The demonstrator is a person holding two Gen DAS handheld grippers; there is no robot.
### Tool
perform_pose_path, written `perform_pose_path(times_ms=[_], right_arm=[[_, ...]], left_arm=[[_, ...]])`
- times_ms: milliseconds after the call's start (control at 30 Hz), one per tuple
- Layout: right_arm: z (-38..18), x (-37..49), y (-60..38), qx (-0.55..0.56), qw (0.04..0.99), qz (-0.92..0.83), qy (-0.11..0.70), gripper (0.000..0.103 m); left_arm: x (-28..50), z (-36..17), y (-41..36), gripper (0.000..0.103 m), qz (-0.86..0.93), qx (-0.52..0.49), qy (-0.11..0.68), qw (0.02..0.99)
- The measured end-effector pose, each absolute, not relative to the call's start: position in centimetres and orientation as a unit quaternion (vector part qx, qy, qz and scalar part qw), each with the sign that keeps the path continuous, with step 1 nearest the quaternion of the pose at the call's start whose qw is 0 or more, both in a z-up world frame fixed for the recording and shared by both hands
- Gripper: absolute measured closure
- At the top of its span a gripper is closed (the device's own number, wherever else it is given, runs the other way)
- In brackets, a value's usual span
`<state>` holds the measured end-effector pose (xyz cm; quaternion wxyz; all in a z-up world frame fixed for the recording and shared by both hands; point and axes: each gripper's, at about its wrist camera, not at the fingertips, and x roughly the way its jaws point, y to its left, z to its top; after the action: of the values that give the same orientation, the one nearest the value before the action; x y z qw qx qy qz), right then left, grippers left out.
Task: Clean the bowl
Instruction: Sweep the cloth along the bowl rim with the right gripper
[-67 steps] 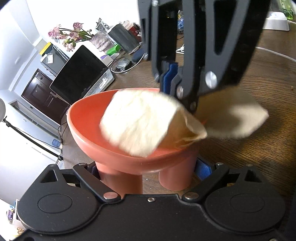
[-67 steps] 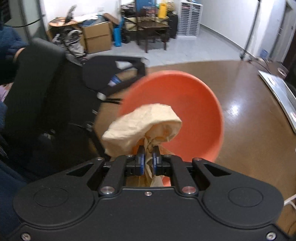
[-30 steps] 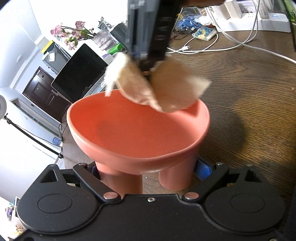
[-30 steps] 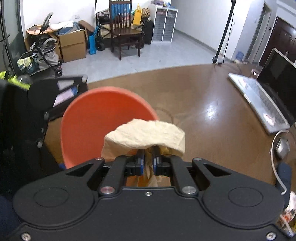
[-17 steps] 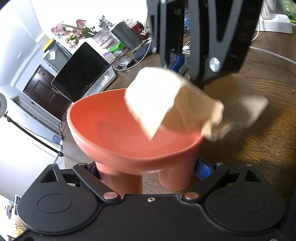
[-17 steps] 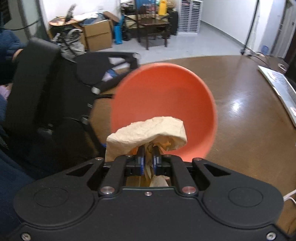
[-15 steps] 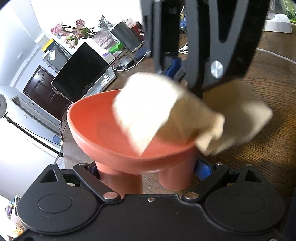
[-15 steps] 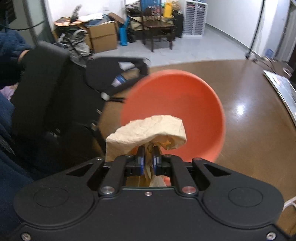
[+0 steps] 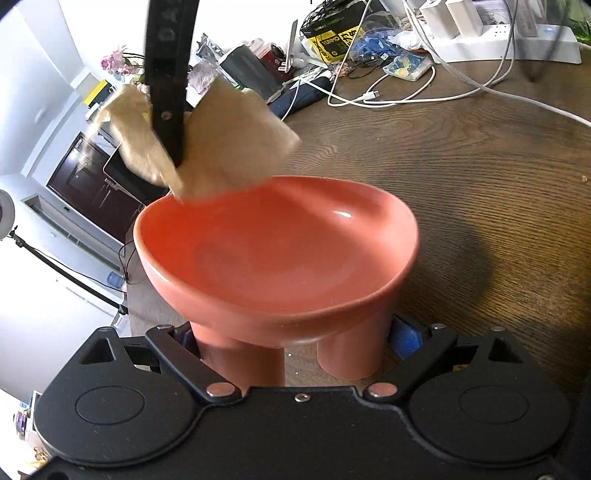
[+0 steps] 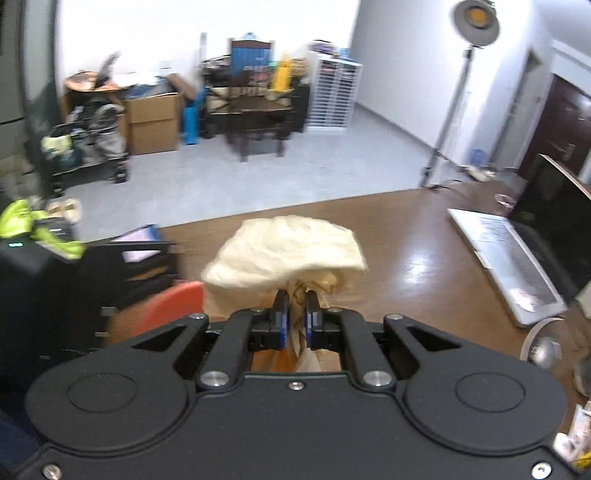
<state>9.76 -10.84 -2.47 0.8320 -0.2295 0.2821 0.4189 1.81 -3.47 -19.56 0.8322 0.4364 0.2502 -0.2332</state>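
Observation:
A salmon-red footed bowl (image 9: 280,251) fills the middle of the left wrist view, on the dark wood table. My left gripper (image 9: 295,339) is shut on the bowl's two feet. My right gripper (image 10: 297,317) is shut on a crumpled cream paper towel (image 10: 288,251). In the left wrist view the towel (image 9: 221,144) hangs at the bowl's far left rim, just above it. Only an edge of the bowl (image 10: 173,302) shows at the lower left of the right wrist view. The bowl's inside looks bare and glossy.
An open laptop (image 10: 517,251) sits at the table's edge. Cables, a white power strip (image 9: 509,40), packets and dark pouches clutter the table's far side. A floor lamp (image 10: 472,22), chair and boxes stand in the room beyond.
My right gripper has lifted the towel out of the bowl's middle and swung it to the far left rim. The bowl stays held in my left gripper.

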Motion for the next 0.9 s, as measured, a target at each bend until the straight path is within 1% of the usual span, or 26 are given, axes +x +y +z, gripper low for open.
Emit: perform_pose_path(times_ms=[167, 367, 700, 900], right_arm=[[-5.4, 12.1, -11.8, -0.230, 0.828, 0.397, 0.321, 0.093], [-8.9, 11.1, -12.2, -0.237, 0.812, 0.391, 0.363, 0.093], [-11.4, 7.8, -15.0, -0.227, 0.788, 0.399, 0.410, 0.093], [-11.8, 5.1, -15.1, -0.215, 0.769, 0.421, 0.431, 0.093]], left_arm=[[1.9, -19.6, -3.5, 0.010, -0.229, 0.426, 0.254, 0.837], [1.9, -19.5, -3.3, 0.010, -0.228, 0.426, 0.255, 0.838], [2.1, -19.4, -3.2, 0.010, -0.231, 0.427, 0.254, 0.836], [2.0, -19.4, -3.4, 0.010, -0.227, 0.426, 0.254, 0.838]])
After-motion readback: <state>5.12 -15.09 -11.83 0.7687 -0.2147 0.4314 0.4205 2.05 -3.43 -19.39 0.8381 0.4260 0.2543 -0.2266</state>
